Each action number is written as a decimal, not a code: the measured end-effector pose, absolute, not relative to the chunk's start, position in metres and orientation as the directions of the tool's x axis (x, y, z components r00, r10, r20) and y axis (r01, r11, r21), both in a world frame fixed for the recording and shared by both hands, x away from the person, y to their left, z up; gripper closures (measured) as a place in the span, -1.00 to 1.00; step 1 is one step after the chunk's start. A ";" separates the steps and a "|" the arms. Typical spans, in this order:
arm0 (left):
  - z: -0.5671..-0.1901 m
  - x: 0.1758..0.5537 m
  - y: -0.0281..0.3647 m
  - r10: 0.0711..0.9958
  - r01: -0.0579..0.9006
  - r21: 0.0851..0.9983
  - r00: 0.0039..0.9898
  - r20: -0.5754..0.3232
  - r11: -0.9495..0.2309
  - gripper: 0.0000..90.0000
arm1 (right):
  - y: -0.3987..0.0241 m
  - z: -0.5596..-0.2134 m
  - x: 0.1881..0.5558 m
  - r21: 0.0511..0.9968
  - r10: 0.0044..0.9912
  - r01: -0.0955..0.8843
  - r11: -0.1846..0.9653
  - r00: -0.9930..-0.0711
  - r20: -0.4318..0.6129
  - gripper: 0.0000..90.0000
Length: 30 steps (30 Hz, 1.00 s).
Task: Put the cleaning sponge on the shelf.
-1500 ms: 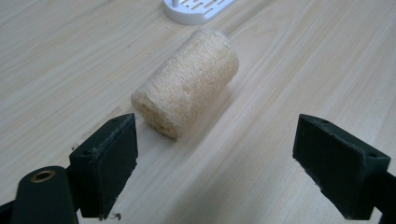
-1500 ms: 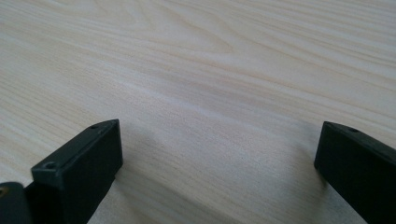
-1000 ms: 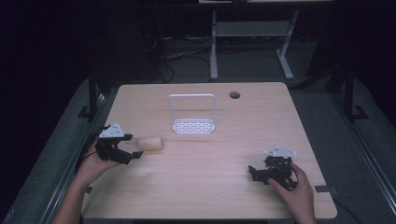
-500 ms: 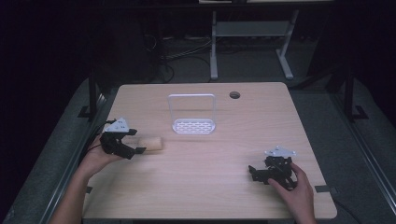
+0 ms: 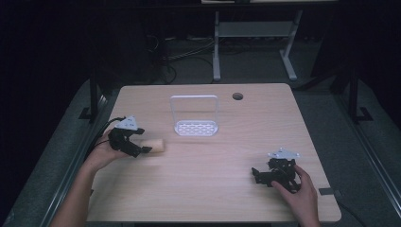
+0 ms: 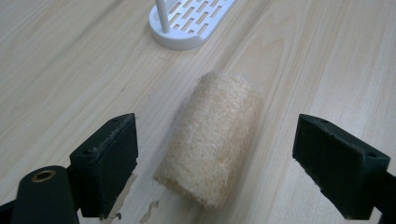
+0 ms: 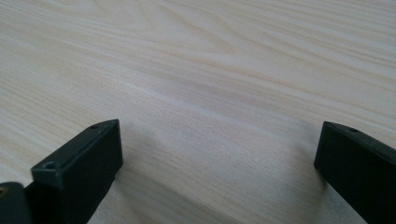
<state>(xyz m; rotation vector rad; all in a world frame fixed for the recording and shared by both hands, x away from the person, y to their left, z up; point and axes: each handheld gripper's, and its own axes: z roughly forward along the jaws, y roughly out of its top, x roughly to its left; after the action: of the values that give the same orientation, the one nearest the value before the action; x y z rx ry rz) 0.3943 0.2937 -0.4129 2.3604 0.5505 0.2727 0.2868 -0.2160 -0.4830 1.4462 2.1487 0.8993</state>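
Nothing to read here: no lettering, label, brand, number or sign can be made out on anything in these views.

One loofah roll (image 6: pixel 212 140), one white slotted rack (image 5: pixel 195 116) — and two grippers, left (image 5: pixel 137 147) and right (image 5: pixel 260 176).
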 end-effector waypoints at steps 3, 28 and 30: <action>-0.414 0.397 0.293 0.454 0.307 0.685 0.890 0.039 -0.661 -0.69 | -0.216 -0.483 0.287 0.699 0.922 0.667 0.259 -0.387 0.027 -0.99; -0.440 0.416 0.271 0.378 0.309 0.613 0.925 -0.017 -0.727 -0.69 | -0.216 -0.483 0.287 0.699 0.922 0.667 0.259 -0.387 0.027 -0.99; -0.441 0.416 0.270 0.377 0.313 0.611 0.926 -0.026 -0.727 -0.69 | -0.216 -0.483 0.287 0.699 0.922 0.666 0.259 -0.387 0.027 -0.99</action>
<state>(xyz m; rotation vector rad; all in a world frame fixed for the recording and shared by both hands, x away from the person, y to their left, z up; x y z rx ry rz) 0.4165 0.2702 -0.4414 2.4400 0.4891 0.1314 0.2868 -0.2160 -0.4830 1.4460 2.1488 0.8991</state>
